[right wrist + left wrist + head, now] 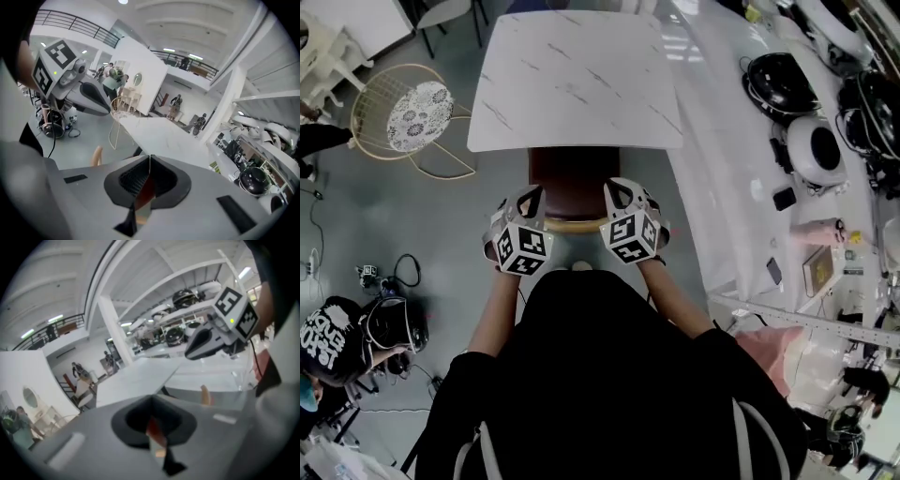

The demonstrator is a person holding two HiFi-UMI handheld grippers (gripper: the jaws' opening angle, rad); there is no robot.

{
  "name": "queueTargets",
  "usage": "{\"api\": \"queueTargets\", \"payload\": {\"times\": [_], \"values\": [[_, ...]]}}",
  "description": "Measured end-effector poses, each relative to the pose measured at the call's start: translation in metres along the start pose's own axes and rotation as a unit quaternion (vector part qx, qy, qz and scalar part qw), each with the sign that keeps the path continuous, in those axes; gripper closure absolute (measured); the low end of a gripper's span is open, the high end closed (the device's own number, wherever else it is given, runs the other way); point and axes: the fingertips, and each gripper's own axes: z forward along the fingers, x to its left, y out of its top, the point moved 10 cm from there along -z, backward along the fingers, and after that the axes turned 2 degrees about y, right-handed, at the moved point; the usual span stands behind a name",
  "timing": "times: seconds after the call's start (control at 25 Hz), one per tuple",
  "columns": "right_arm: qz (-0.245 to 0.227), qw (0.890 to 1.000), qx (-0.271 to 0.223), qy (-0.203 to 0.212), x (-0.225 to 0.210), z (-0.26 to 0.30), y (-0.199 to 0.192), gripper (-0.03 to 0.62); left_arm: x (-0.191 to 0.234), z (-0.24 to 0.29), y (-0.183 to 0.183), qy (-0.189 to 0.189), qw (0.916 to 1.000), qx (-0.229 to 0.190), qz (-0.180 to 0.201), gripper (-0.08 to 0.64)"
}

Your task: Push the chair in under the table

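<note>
The person is holding the left gripper (528,199) and right gripper (624,194) side by side, angling downward, fingers (131,178) pressing together, gripping nothing.

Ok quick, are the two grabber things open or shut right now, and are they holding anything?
Left gripper: shut, holding nothing.
Right gripper: shut, holding nothing.

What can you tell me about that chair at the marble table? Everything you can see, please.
The chair has a dark reddish-brown seat and a curved, pale wooden back rail. It stands upright, its seat's front hidden beneath the white marble-look table; its legs are out of sight. The left gripper and right gripper, both shut and empty, hang near the rail's ends; contact cannot be judged.
</note>
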Motion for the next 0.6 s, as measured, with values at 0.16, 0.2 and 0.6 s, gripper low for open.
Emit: {"api": "queueTargets", "payload": {"times": [0.16,0.2,0.6], "values": [[0.031,0.997,-0.064,-0.04,-0.021,-0.03,0.034,0.569,0.019,-0.023,0.034,0.042,0.9976,-0.052,-0.017,0.552],[0.037,0.995,-0.08,-0.049,-0.026,-0.037,0.042,0.569,0.024,-0.029,0.042,0.052,0.9962,-0.066,-0.024,0.552],[0.107,0.969,-0.194,-0.108,-0.055,-0.096,0.086,0.571,0.057,-0.08,0.093,0.09,0.9652,-0.187,-0.159,0.552]]}}
